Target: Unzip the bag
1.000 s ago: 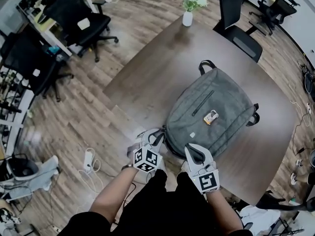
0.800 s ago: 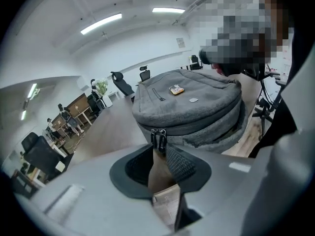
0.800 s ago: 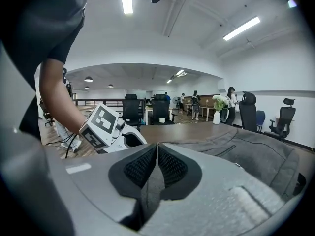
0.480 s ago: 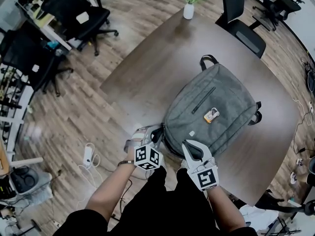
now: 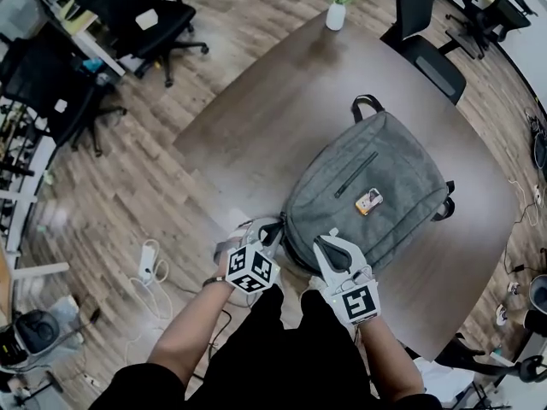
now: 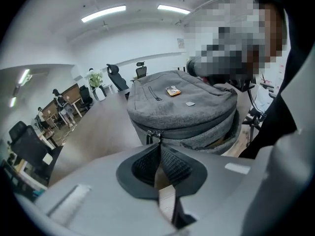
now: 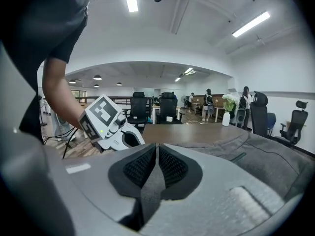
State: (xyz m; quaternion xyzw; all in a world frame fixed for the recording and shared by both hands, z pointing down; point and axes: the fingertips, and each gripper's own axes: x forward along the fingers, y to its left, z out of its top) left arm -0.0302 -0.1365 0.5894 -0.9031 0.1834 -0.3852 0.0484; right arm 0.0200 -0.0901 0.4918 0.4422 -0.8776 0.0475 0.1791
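A grey backpack (image 5: 372, 190) lies flat on the dark table (image 5: 273, 109), its top handle pointing away from me. At the bag's near left corner my left gripper (image 5: 267, 231) is shut, and the zipper pull (image 6: 156, 134) runs into its closed tips (image 6: 160, 145). My right gripper (image 5: 327, 244) sits on the near edge just to the right of it. In the right gripper view a strip of the bag's grey fabric (image 7: 150, 191) is pinched between its jaws (image 7: 157, 146). The zipper line round the bag's side looks closed beyond the pull.
A white vase with flowers (image 5: 338, 11) stands at the table's far end, beside a black office chair (image 5: 423, 49). More chairs and desks (image 5: 145, 24) fill the left side. A power strip and cables (image 5: 147, 263) lie on the wooden floor near my feet.
The head view has drifted slightly. Both grippers stay at the bag's near edge with the same holds, and the bag has not visibly moved.
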